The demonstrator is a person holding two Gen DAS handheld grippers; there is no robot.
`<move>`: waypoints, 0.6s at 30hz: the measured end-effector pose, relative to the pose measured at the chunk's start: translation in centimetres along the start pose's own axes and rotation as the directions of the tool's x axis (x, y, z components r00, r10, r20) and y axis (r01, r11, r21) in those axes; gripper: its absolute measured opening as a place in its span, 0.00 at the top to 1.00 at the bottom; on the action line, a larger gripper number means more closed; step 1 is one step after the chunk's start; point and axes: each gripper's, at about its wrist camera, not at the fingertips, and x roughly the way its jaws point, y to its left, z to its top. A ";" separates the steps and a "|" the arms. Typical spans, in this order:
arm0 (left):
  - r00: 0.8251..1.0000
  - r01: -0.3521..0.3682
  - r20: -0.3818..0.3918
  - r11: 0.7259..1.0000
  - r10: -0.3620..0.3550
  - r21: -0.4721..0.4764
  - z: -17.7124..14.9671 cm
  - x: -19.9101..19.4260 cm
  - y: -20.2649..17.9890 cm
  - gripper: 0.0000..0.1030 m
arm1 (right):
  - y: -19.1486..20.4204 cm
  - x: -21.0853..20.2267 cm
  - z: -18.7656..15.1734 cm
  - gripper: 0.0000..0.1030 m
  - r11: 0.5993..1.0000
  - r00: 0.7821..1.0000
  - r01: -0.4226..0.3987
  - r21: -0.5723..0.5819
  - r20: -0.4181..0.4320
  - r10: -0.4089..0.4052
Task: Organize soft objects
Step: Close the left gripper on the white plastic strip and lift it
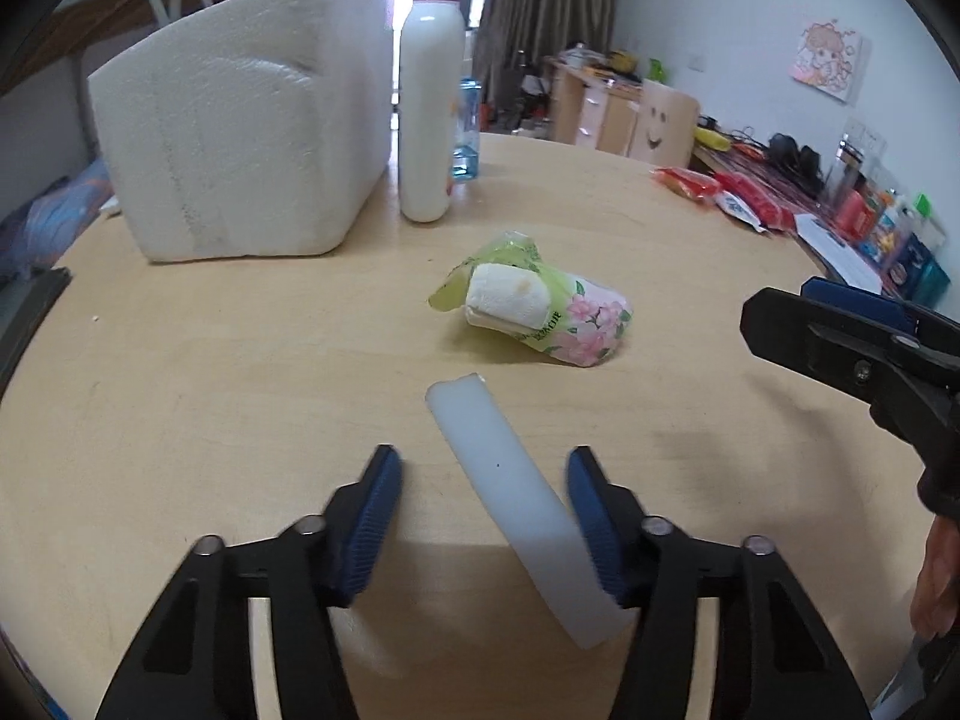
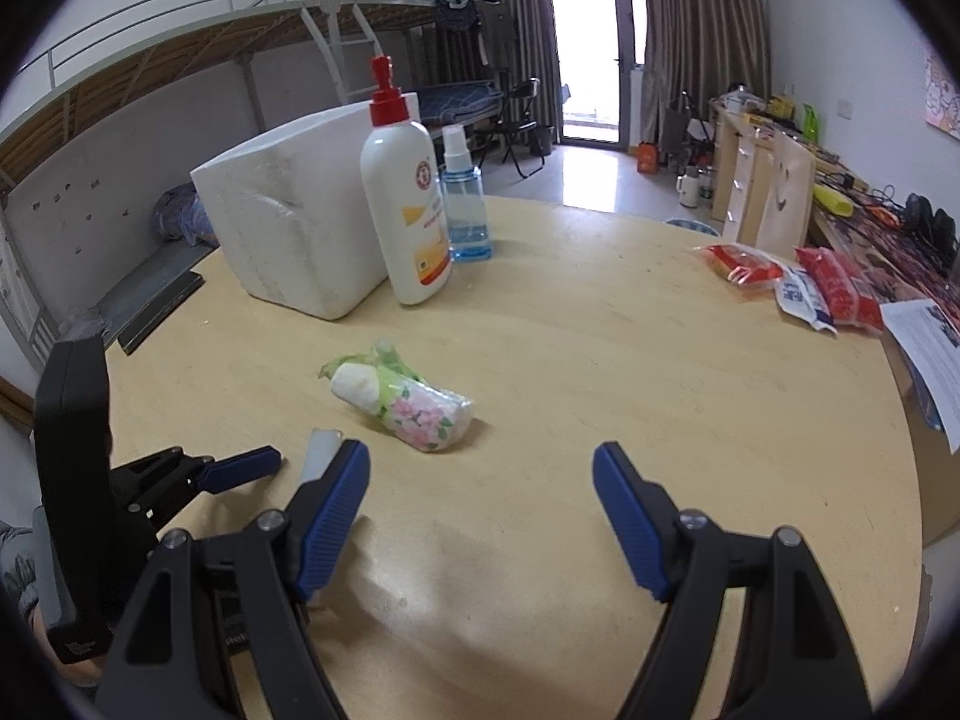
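Black tongs with blue ribbed pads fill the near edge of both views. From the left wrist view, the left gripper [image 1: 483, 468] stands around a long white foam strip [image 1: 510, 498]. One blue finger pad [image 1: 591, 516] on the right touches the strip's side, and the pad on the left stands apart from it, so the tongs are not pinching it. The strip lies on the round pale wooden table [image 1: 240, 396]. Its long side runs from near right to far left, and its far end points at a small tissue pack with pink flowers and green wrap [image 1: 534, 306]. The right gripper shows at the right edge of this view.

In the right wrist view, the right gripper [image 2: 480, 468] has its tongs spread wide over bare table, with nothing between them. Only the tip of the foam strip [image 2: 321, 447] peeks out here, behind the left blue pad. The tissue pack [image 2: 408, 399] lies just past it, white end to the far left.

Far left stands a big white foam block [image 1: 240, 138], with a tall white pump bottle with a red top [image 2: 405, 204] and a small blue spray bottle [image 2: 465, 204] beside it. This view also shows red snack bags [image 2: 798, 282] far right, a bunk bed and a bright door.
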 end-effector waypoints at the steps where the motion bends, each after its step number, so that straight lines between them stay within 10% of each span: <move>1: 1.000 -0.006 0.003 1.000 0.006 0.001 -0.1 0.0 -0.3 0.47 | 0.0 0.1 0.0 0.22 1.000 1.000 -0.005 -0.002 0.000 0.005; 8: 0.999 -0.042 0.024 0.999 0.042 0.011 -0.4 0.0 -1.8 0.75 | 0.4 -0.3 0.1 0.22 0.999 0.999 -0.041 -0.014 0.015 0.041; 18: 0.999 0.004 0.045 0.999 -0.005 0.034 -0.5 -0.6 -0.6 0.88 | 0.3 -0.4 0.3 0.22 0.999 0.999 -0.041 -0.010 0.020 0.041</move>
